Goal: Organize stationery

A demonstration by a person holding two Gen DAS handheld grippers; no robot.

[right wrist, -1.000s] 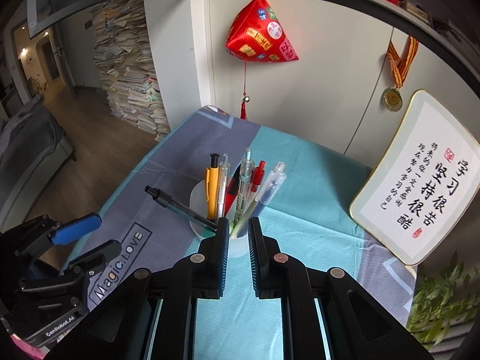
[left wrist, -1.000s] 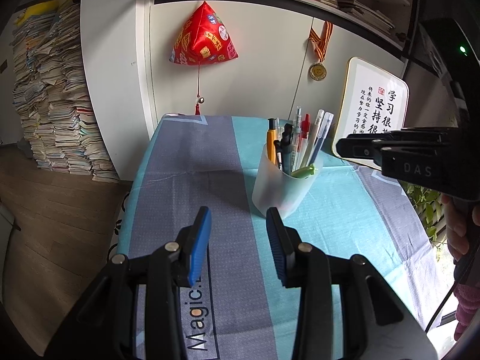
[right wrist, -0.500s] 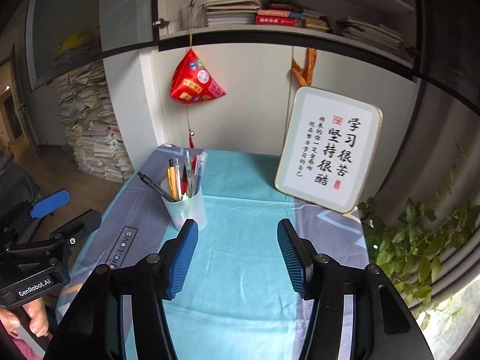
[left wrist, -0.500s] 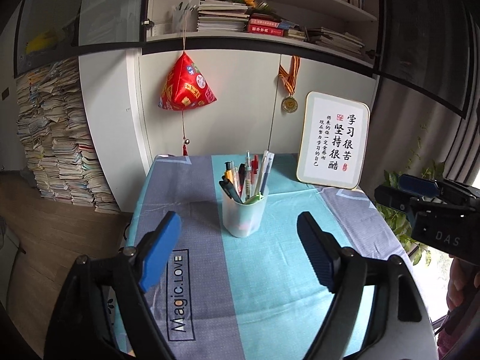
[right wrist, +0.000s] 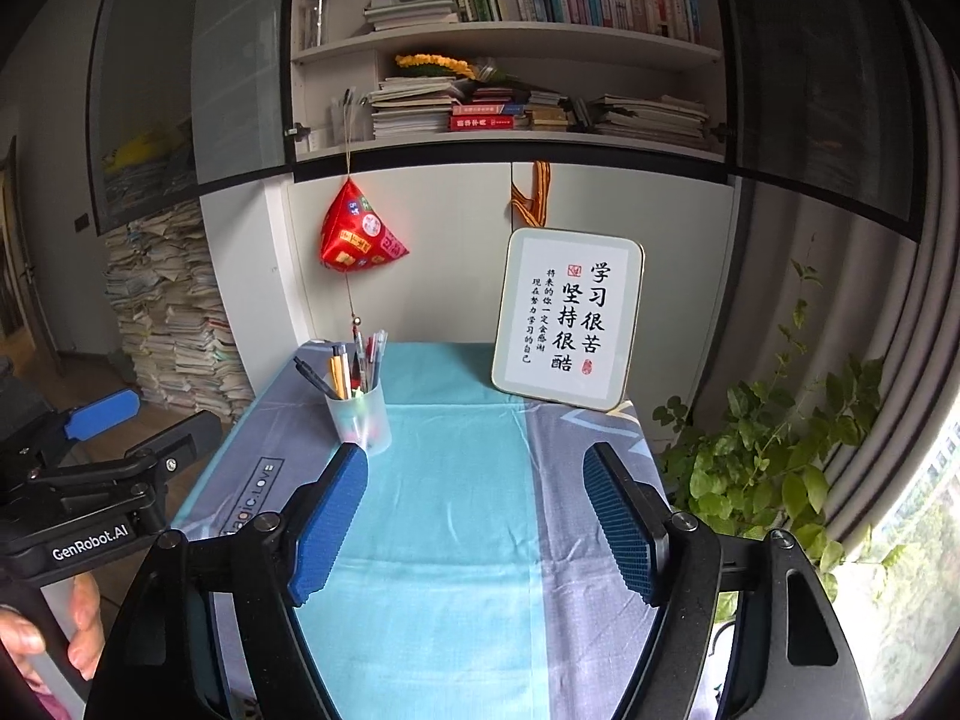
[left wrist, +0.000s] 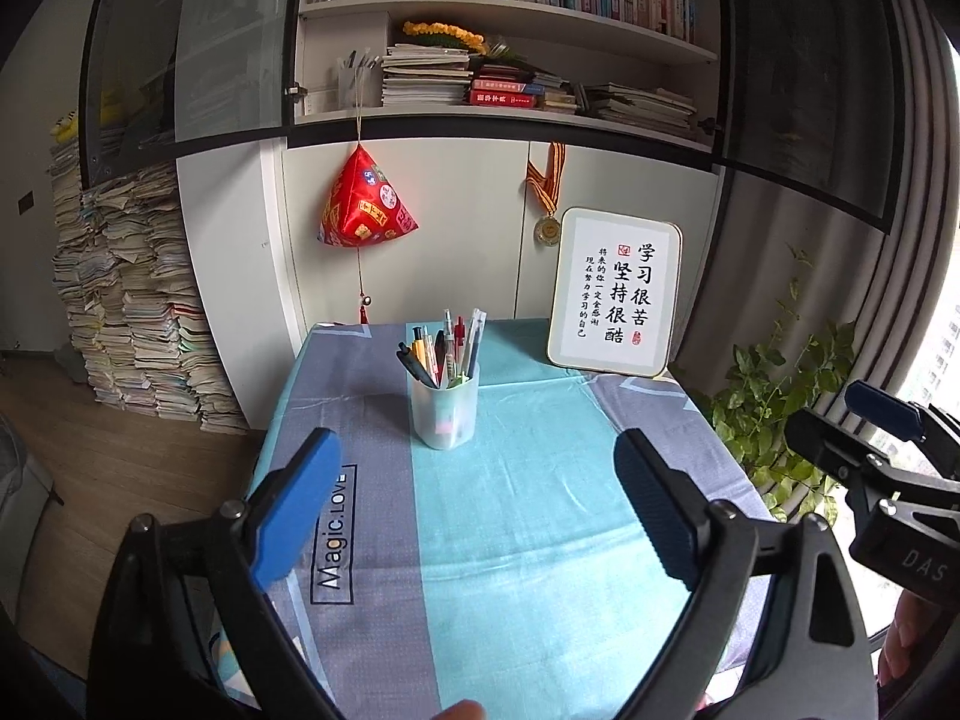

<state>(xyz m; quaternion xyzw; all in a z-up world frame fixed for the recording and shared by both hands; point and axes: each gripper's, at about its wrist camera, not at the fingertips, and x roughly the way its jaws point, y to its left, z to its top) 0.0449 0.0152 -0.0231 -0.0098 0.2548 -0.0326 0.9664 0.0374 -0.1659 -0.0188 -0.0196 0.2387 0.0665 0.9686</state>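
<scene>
Left wrist view: pen cup [left wrist: 444, 411] dead ahead of the left gripper [left wrist: 474, 507], pens upright; right gripper [right wrist: 474, 525] sees it off-left. Both spread wide, empty.

Small table draped in a grey-and-turquoise cotton cloth [left wrist: 510, 516], pushed against a white cabinet wall. Wide turquoise band down the middle, grey bands either side; left grey band printed "Magic.LOVE". Cloth lightly creased across the far half.

Translucent frosted plastic pen cup [left wrist: 443, 411] standing upright on the cloth, at the seam of left grey band and turquoise, toward the far end. Packed with pens [left wrist: 441, 345], one black pen leaning out left.

White calligraphy board with gold rim [left wrist: 615, 293] at far right corner, bottom edge on cloth, leaning back.
</scene>
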